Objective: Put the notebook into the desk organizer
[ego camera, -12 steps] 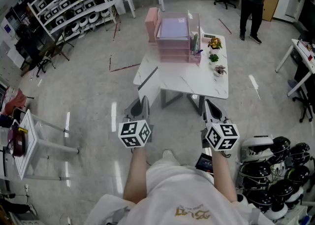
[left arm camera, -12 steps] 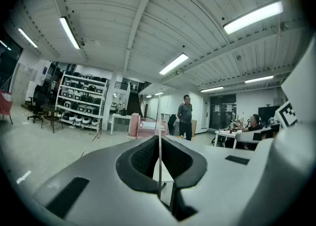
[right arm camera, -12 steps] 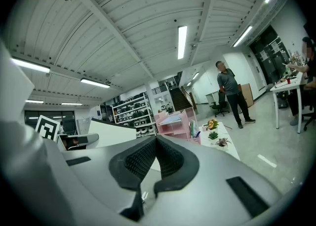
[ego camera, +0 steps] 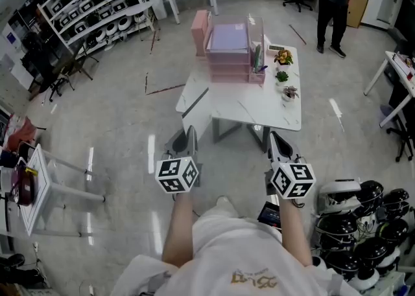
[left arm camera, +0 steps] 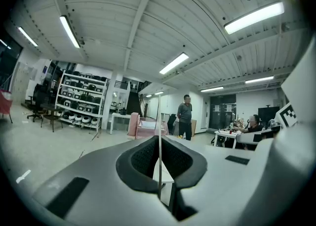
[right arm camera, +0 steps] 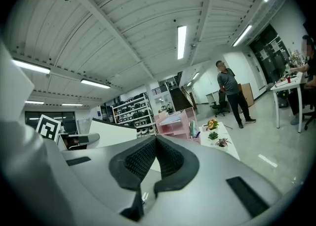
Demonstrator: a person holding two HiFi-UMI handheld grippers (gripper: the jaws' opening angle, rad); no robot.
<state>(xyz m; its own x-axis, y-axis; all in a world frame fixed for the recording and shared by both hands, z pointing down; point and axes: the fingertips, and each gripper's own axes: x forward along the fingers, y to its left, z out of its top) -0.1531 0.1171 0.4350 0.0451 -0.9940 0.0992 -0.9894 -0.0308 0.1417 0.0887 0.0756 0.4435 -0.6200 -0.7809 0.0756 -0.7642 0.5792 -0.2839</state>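
On top of the pink desk organizer (ego camera: 228, 68), at the far end of the white table (ego camera: 259, 116), lies a flat lavender slab that I take to be the notebook (ego camera: 227, 37). From this far off no cover, spine or page edge can be made out, so that reading is a guess. If it is a notebook, it should be light and fairly stiff across the cover. It may fan open or sag when pinched by one corner, and a smooth cover may slide between the pads. A hold on the spine edge, or midway along a long side with cover and pages gripped together, looks safest. A clear compartment with pens (ego camera: 257, 55) stands just beside it on the right, and three small potted plants (ego camera: 283, 76) line the table's right edge. Both tools are well apart from the table, held about level in front of the person. The left gripper (ego camera: 189, 134) has its jaws pressed together on nothing, and the right gripper (ego camera: 275, 139) is likewise closed and empty.
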